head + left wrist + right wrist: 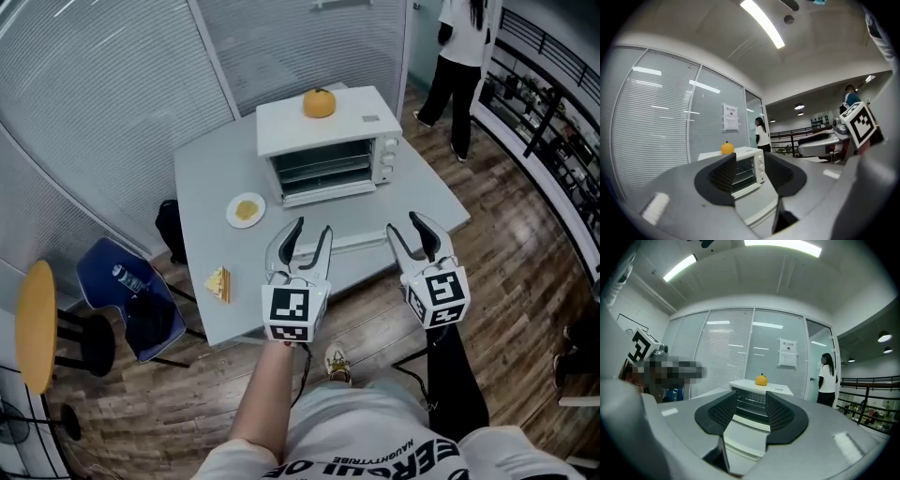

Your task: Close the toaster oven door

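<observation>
So both hand-held grippers were just hanging in the air over the near edge of the table (206, 178), not touching anything. The left hand-held gripper (313, 227) had its jaws spread wide with nothing in them. Same deal with the right hand-held gripper (403, 223): wide open and empty, and its own view looked straight between the jaws at the oven.

The white toaster oven (328, 141) sat toward the far side of the table, well apart from both grippers. Its door (328, 195) was flopped down open toward the near side, so you could see the racks inside. An orange (319, 103) was sitting on top of it.

Other stuff: a small plate (231, 212) with something tan on it just left of the oven, and a yellowish wedge of food (219, 283) near the table's near-left corner. A blue chair (131, 300) stood off to the left of the table, and a person (459, 66) stood far right.
</observation>
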Demonstrator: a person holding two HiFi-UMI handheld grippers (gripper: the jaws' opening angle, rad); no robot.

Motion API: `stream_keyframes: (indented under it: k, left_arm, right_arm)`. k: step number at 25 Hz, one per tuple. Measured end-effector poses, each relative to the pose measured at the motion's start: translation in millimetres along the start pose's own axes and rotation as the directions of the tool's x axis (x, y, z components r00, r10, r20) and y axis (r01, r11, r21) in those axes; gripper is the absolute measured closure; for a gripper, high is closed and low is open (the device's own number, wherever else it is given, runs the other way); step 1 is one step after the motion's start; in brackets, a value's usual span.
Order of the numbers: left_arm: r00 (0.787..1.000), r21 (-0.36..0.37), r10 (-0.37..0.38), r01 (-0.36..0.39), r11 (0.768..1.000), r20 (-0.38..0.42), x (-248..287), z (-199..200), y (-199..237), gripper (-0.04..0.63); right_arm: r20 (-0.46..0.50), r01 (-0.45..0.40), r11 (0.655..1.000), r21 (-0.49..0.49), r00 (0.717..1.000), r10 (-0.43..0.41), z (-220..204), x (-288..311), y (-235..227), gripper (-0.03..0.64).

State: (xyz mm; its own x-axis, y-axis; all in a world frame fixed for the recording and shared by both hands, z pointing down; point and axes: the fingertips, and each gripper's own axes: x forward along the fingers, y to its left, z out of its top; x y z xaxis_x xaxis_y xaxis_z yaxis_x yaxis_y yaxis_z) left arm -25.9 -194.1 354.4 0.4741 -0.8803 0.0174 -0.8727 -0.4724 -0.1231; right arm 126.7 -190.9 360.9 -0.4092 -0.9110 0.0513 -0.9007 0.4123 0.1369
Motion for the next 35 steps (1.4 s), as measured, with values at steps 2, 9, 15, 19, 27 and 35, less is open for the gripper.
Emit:
stream_keyframes:
  k: [2,9,15,19,27,35]
  left_arm:
    - [1.000,0.004,-0.015,0.015,1.000,0.005,14,1,9,0.396]
    - [0.999,0.004,-0.037,0.037,0.999,0.015,47,-3,42,0.396]
    - [0.999,0.002,-0.048,0.048,0.999,0.013,59,-9,53,0.396]
    - [0.998,0.000,-0.058,0.058,0.998,0.004,65,-13,54,0.396]
    - [0.999,0.009,-0.036,0.036,0.999,-0.024,73,-23,63,0.396]
    - [0.997,0.007,-0.012,0.013,1.000,-0.077,78,-51,64,0.537]
  right_arm:
    - [-0.001,0.005,1.000,-0.004,1.000,-0.005,3,16,-2,0.445]
    - [0.006,0.009,1.000,-0.013,1.000,-0.009,9,63,-2,0.445]
    - [-0.007,-0.003,1.000,-0.023,1.000,0.003,6,83,1,0.445]
    - [-0.018,-0.019,0.999,-0.034,1.000,0.018,3,91,3,0.445]
    - [-0.022,-0.043,0.999,-0.019,0.999,0.043,-1,106,1,0.448]
    - [-0.099,-0.059,0.998,-0.018,0.993,0.057,-34,112,1,0.615]
